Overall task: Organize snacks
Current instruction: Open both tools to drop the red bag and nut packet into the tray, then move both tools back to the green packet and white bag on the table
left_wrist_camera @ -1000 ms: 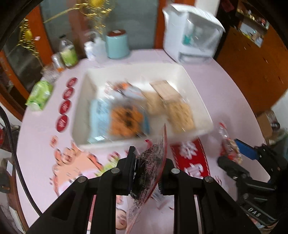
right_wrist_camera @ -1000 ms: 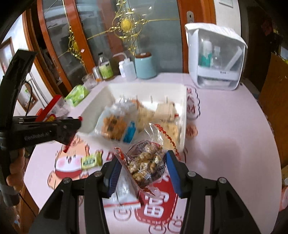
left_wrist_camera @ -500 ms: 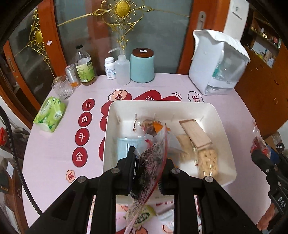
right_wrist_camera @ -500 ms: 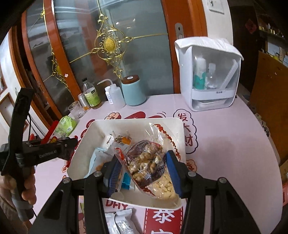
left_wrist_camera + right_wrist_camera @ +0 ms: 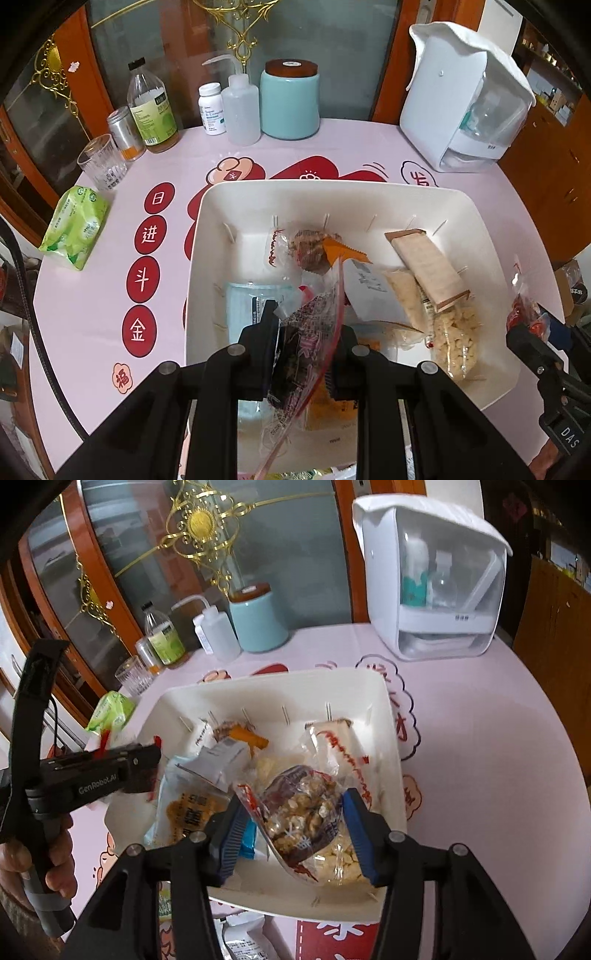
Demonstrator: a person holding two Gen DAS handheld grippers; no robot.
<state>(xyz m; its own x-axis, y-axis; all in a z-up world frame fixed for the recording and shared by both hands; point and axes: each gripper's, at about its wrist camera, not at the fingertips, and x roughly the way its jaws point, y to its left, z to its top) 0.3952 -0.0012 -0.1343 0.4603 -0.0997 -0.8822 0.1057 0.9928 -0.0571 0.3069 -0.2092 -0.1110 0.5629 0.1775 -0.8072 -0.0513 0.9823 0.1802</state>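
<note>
Left wrist view first: the left gripper [image 5: 303,347] is clamped tight on a clear red-edged snack bag [image 5: 301,354] with dark contents, the bag pinched thin and dangling over the near end of the white bin [image 5: 199,229]. Inside the bin lie a pale blue packet [image 5: 242,310], a brown-filled packet with an orange corner [image 5: 314,251], a tan wrapped bar [image 5: 428,269] and a bag of pale puffed pieces [image 5: 454,339]. Beyond it on the pink table [image 5: 92,295] stand a teal canister [image 5: 290,101], a squeeze bottle [image 5: 242,107] and a drinking glass [image 5: 101,162]; a green packet [image 5: 75,225] sits off to the left. The right gripper [image 5: 532,325] pokes in at the right edge.

Over to the right wrist view: the right gripper's [image 5: 295,830] blue pads [image 5: 356,830] have just been spreading, and a clear nut bag [image 5: 299,812] sits between them above the bin's [image 5: 391,738] near right corner (whether the pads are on the film, I cannot tell). At left, a hand [image 5: 51,864] holds the left gripper's [image 5: 151,764] handle, its tip at the bin's left rim. A white lidded container [image 5: 432,579] stands at the back right.
</note>
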